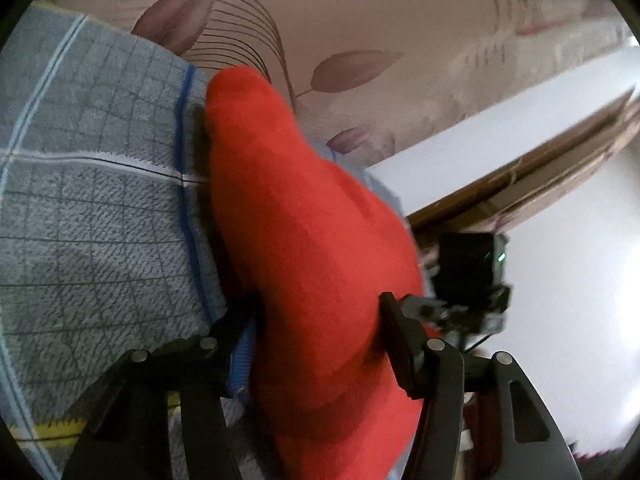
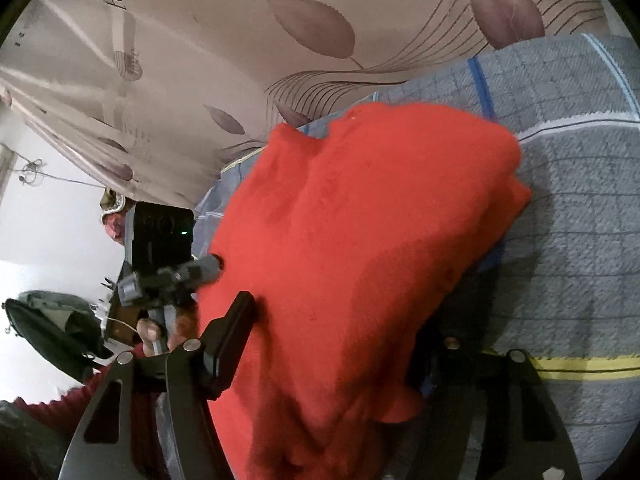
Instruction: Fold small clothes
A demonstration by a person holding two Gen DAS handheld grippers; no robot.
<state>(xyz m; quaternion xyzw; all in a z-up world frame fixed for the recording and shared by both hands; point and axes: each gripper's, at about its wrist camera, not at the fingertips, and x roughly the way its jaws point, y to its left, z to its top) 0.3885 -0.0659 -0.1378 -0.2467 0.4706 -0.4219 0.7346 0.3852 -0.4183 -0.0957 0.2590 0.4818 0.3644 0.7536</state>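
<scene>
The red cloth (image 1: 304, 240) lies bunched on the grey checked blanket (image 1: 88, 184). The left gripper (image 1: 316, 344) and the right gripper (image 2: 340, 344) each have their fingers squeezed on its near edge. It looks soft, light and floppy, so holding it by the edges seems best

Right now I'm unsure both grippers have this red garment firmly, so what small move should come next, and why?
Probably squeeze both grippers a little tighter before lifting. The red garment bunches between the left gripper fingers and between the right gripper fingers, over the grey checked towel. Each gripper's far finger is hidden by cloth, so the grip can't be confirmed; lifting now might drop a corner.
</scene>
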